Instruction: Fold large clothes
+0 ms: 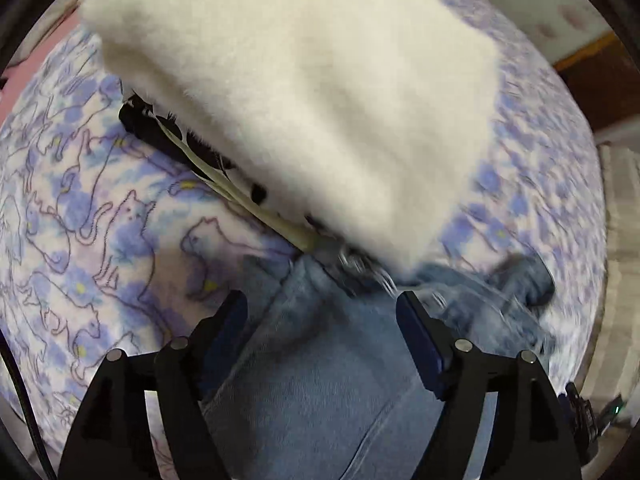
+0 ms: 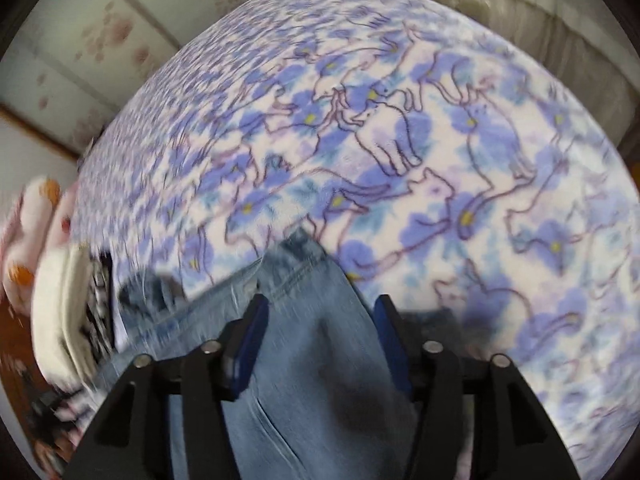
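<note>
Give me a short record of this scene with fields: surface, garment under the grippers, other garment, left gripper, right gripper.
surface: blanket with blue flowers and cat outlines
garment under the grippers: blue jeans, lying on the blanket
other garment: white fluffy garment, folded, its edge over the jeans' far end
left gripper: left gripper open, jeans below its jaws
right gripper: right gripper open, over the jeans

A bed covered by a fleece blanket (image 1: 100,208) printed with outlined cats and blue-violet flowers with yellow centres carries the clothes. A pair of light blue jeans (image 1: 320,368) lies on the blanket, its denim spreading toward the near edge of both views. Just beyond it sits a folded stack topped by a fluffy cream-white garment (image 1: 304,92), with black-and-white spotted fabric (image 1: 188,148) showing along the stack's lower edge.
</note>
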A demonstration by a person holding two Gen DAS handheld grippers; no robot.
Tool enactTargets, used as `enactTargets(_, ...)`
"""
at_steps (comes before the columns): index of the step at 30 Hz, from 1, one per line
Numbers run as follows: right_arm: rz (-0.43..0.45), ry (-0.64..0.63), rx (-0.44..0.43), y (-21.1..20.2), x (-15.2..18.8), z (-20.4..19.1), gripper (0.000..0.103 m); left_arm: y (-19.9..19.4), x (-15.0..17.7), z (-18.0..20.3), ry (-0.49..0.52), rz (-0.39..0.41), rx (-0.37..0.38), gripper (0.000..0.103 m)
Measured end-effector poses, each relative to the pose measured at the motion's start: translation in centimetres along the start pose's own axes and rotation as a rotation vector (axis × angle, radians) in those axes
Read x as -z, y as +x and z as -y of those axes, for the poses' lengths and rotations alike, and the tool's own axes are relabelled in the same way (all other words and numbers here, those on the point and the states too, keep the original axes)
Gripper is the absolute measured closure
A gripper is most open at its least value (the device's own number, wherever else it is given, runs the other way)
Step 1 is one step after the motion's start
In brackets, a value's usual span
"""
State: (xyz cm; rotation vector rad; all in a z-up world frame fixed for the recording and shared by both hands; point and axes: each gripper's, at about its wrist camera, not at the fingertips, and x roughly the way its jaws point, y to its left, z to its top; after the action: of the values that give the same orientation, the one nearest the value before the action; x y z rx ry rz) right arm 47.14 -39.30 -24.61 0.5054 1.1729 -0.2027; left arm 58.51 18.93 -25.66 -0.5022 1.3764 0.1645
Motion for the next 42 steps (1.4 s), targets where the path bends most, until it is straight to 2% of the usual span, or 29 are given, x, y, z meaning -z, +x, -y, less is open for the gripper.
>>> enactTargets(3, -0.023, -0.076, 0.031, -0.8, 2.3, 0.3, 0.047, -1.1, 2.7, 0.1, 0.07, 0.015, 0.013, 0.022)
enactTargets(7, -0.066, -0.094, 0.045, -1.5, 5.4, 1.7, 0.047, -1.7, 6.9, -1.0, 0.14, 0.017, -0.046, 0.022)
enactTargets(11, -0.099, -0.076, 0.071, -2.1, 8.2, 3.6, 0.047, -1.5, 10.4, -3.4, 0.156, -0.015, -0.125, 0.022)
enactTargets(14, -0.114, -0.072, 0.076, -2.2, 9.8, 4.9, 0.047, -1.5, 12.5, -5.9, 0.148, -0.035, -0.15, 0.022)
enactTargets(18, -0.121, -0.089, 0.05, -2.2, 11.2, 5.4, 0.047, -0.4, 14.6, -7.5, 0.113, -0.079, -0.137, 0.022)
enactTargets(23, -0.061, -0.188, 0.053, -2.5, 11.1, 4.0, 0.047, 0.7, 16.4, -8.5, 0.08, -0.121, -0.087, 0.024)
enactTargets(25, -0.086, -0.206, 0.032, -1.9, 10.8, 3.5, 0.047, 1.0, 16.8, -8.6, 0.082, -0.123, -0.081, 0.03)
enactTargets(26, -0.1, -0.221, 0.024, -1.7, 10.8, 3.2, 0.05, 1.1, 16.9, -8.5, 0.08, -0.125, -0.076, 0.034)
enactTargets(27, -0.107, -0.247, 0.039, -1.4, 10.9, 2.8, 0.053, 1.2, 17.0, -8.5, 0.077, -0.127, -0.066, 0.043)
enactTargets(28, -0.109, -0.281, 0.074, -1.2, 11.1, 2.4, 0.061, 1.2, 17.1, -8.4, 0.075, -0.128, -0.05, 0.053)
enactTargets(29, -0.115, -0.303, 0.09, -1.0, 11.3, 2.3, 0.075, 1.1, 17.1, -8.3, 0.078, -0.126, -0.055, 0.055)
enactTargets(30, -0.123, -0.308, 0.095, -0.9, 11.5, 2.4, 0.082, 1.1, 17.2, -8.0, 0.086, -0.122, -0.069, 0.061)
enactTargets(31, -0.139, -0.302, 0.1, -0.8, 11.6, 2.7, 0.085, 1.1, 17.2, -7.8, 0.099, -0.118, -0.083, 0.069)
enactTargets(33, -0.185, -0.261, 0.091, -0.6, 12.0, 3.7, 0.088, 0.9, 17.2, -7.6, 0.111, -0.115, -0.1, 0.08)
enactTargets(36, -0.222, -0.211, 0.063, -0.8, 13.0, 5.2, 0.089, 0.8, 17.2, -7.8, 0.087, -0.133, -0.103, 0.087)
enactTargets(39, -0.229, -0.225, 0.048, -1.0, 14.8, 6.2, 0.089, 1.3, 17.5, -8.8, 0.038, -0.158, -0.104, 0.088)
enactTargets(42, -0.227, -0.178, 0.021, -0.8, 15.7, 7.4, 0.089, 1.8, 18.2, -10.0, 0.011, -0.174, -0.096, 0.088)
